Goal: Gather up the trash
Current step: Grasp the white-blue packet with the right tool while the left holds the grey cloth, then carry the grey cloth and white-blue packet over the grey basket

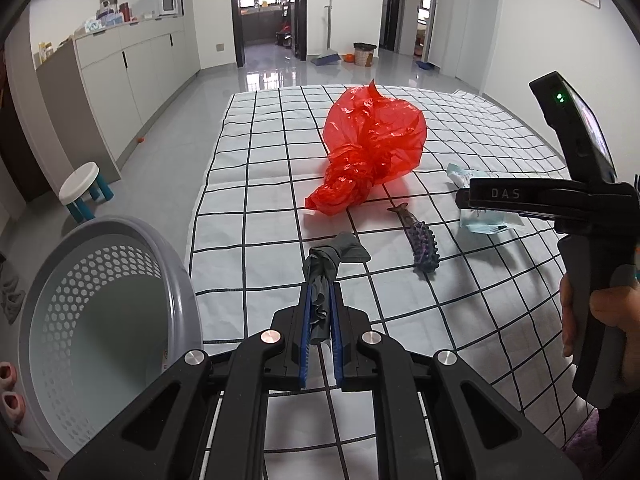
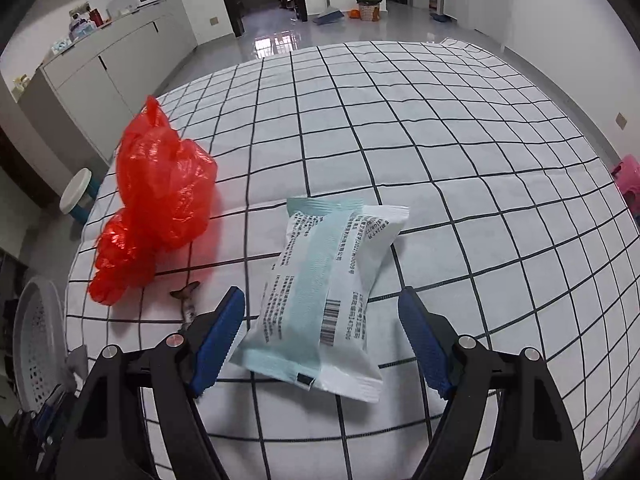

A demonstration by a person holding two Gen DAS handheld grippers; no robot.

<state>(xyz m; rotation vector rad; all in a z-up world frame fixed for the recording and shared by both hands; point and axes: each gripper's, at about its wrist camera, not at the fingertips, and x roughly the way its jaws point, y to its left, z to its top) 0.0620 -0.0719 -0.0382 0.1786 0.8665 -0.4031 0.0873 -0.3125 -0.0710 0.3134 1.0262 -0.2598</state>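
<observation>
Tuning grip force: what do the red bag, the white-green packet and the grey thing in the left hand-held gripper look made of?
Red bag: thin translucent plastic film, glossy; crinkled, knotted.
White-green packet: printed plastic film with a soft sheen, probably a flow-wrap pack; crimped ends, barcode.
Grey item: looks like soft matte fabric, limp and folded; the left hand-held gripper is shut on it.

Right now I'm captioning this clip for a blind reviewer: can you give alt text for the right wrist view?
The open right gripper straddles a white and teal wrapper lying flat on a black-grid white cloth. A crumpled red plastic bag sits to its left, and a perforated gray basket stands off the cloth's left edge.
</observation>
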